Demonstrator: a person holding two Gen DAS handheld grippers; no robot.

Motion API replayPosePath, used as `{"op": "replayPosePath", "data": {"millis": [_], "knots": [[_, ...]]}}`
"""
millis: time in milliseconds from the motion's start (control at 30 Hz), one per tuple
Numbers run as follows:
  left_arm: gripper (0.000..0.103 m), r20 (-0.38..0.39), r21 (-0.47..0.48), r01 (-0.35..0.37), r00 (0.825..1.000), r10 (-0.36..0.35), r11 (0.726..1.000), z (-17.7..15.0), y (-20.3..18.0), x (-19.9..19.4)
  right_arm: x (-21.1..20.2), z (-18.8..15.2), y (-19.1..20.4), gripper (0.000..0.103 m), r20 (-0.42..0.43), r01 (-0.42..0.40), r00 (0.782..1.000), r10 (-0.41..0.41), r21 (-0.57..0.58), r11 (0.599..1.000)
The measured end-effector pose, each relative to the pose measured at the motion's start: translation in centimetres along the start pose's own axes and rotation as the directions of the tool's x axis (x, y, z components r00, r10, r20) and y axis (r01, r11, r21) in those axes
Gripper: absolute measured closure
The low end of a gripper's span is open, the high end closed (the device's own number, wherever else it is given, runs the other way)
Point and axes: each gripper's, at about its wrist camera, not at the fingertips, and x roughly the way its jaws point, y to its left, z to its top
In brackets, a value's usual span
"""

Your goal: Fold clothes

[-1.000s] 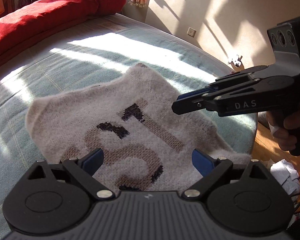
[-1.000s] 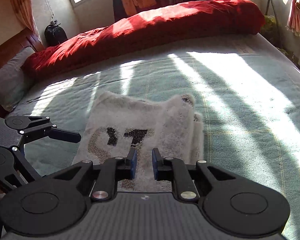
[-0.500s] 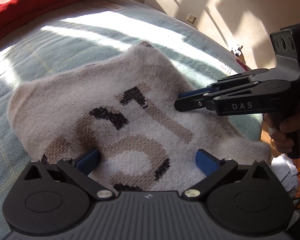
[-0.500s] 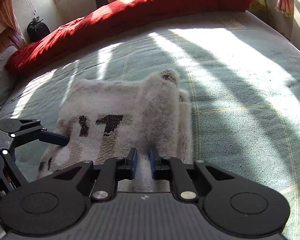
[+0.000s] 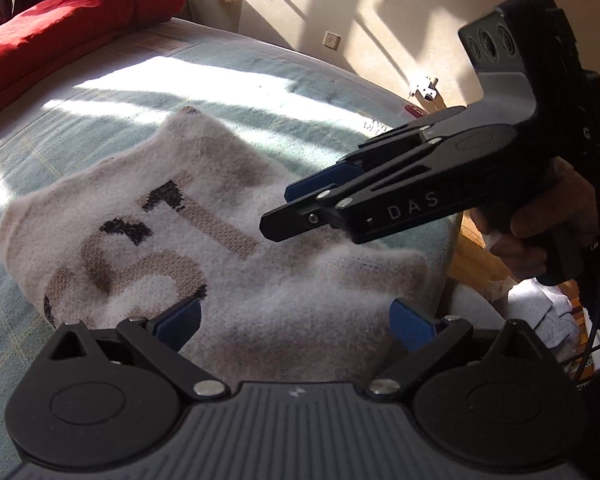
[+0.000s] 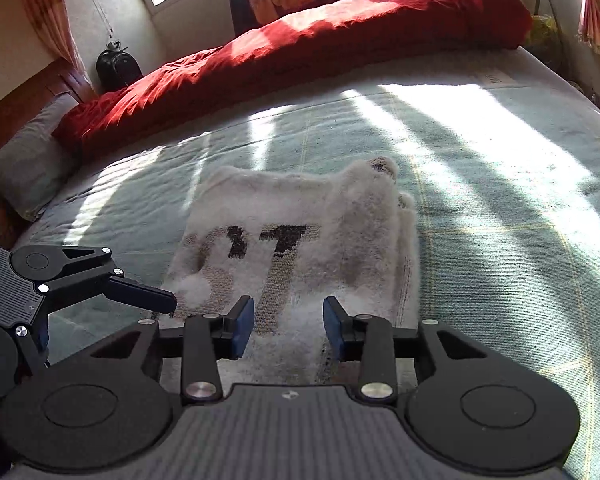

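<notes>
A fuzzy cream sweater (image 6: 300,248) with dark and tan numerals lies folded on a pale green bedspread (image 6: 500,208), near the bed's front edge. A long red duvet (image 6: 300,44) is bunched along the far side, well apart from the sweater, and a grey pillow (image 6: 28,160) sits at the left end. A wall socket (image 5: 331,40) shows beyond the bed, and pale clothes (image 5: 540,316) lie on the wooden floor beside it.

The left gripper (image 5: 296,322) hovers over the sweater's near edge, its jaws spread wide with nothing between them. The right gripper (image 6: 288,326), held by a hand (image 5: 540,232), hangs just above the sweater's right part; nothing blocks either one.

Half a second ago the right jaws were nearly closed; they have just been opening and now stand partly apart, the pads not pressing the knit. The sweater lies as it did.
</notes>
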Motion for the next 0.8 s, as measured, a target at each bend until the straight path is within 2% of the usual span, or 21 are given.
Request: {"op": "replayPosePath", "data": {"millis": [67, 167, 267, 367, 467, 533, 600, 633, 733, 800], "knots": [[0.004, -0.03, -0.013, 0.014, 0.999, -0.015, 1.0, -0.5, -0.9, 1.0, 0.1, -0.7, 0.4, 0.059, -0.021, 0.003, 1.0, -0.003, -0.011, 1.0], [0.004, -0.078, -0.094, 0.042, 0.996, -0.049, 0.995, -1.7, -0.6, 2.7, 0.0, -1.4, 0.2, 0.059, -0.029, 0.013, 1.0, -0.013, 0.026, 1.0], [0.004, -0.072, -0.1, 0.039, 0.996, -0.047, 0.994, -1.9, -1.2, 1.9, -1.1, -1.7, 0.2, 0.058, -0.032, 0.021, 0.999, -0.019, 0.061, 0.998], [0.003, -0.046, -0.064, 0.077, 0.996, -0.08, 0.995, -2.0, -2.5, -0.1, -2.8, -2.0, 0.6, 0.05, -0.014, 0.023, 1.0, -0.023, 0.06, 0.998], [0.003, -0.062, -0.017, 0.043, 0.997, -0.044, 0.999, -2.5, -3.5, -0.5, -3.8, -2.2, 0.8, 0.046, -0.004, -0.091, 0.996, 0.092, 0.122, 0.988], [0.003, -0.085, -0.028, 0.022, 0.996, -0.025, 0.999, -3.2, -3.5, -0.2, -3.9, -2.4, 1.0, 0.041, -0.008, -0.178, 0.983, 0.182, 0.172, 0.969], [0.003, -0.105, -0.052, 0.003, 0.994, -0.009, 0.999, -3.8, -3.2, 0.1, -3.0, -2.9, 1.4, 0.04, -0.046, -0.208, 0.974, 0.222, 0.213, 0.955], [0.003, -0.111, -0.063, -0.004, 0.994, -0.004, 0.998, -4.2, -3.0, 0.2, -2.5, -3.3, 1.5, 0.04, -0.071, -0.199, 0.973, 0.22, 0.226, 0.953], [0.003, -0.11, -0.095, -0.015, 0.994, 0.005, 0.995, -5.0, -2.4, -0.4, -1.6, -4.8, 1.0, 0.04, -0.133, -0.055, 0.988, 0.084, 0.21, 0.976], [0.003, -0.107, -0.102, -0.029, 0.994, 0.018, 0.994, -5.5, -1.9, -1.1, -1.8, -5.8, -0.2, 0.046, -0.138, -0.022, 0.989, 0.055, 0.23, 0.973]]}}
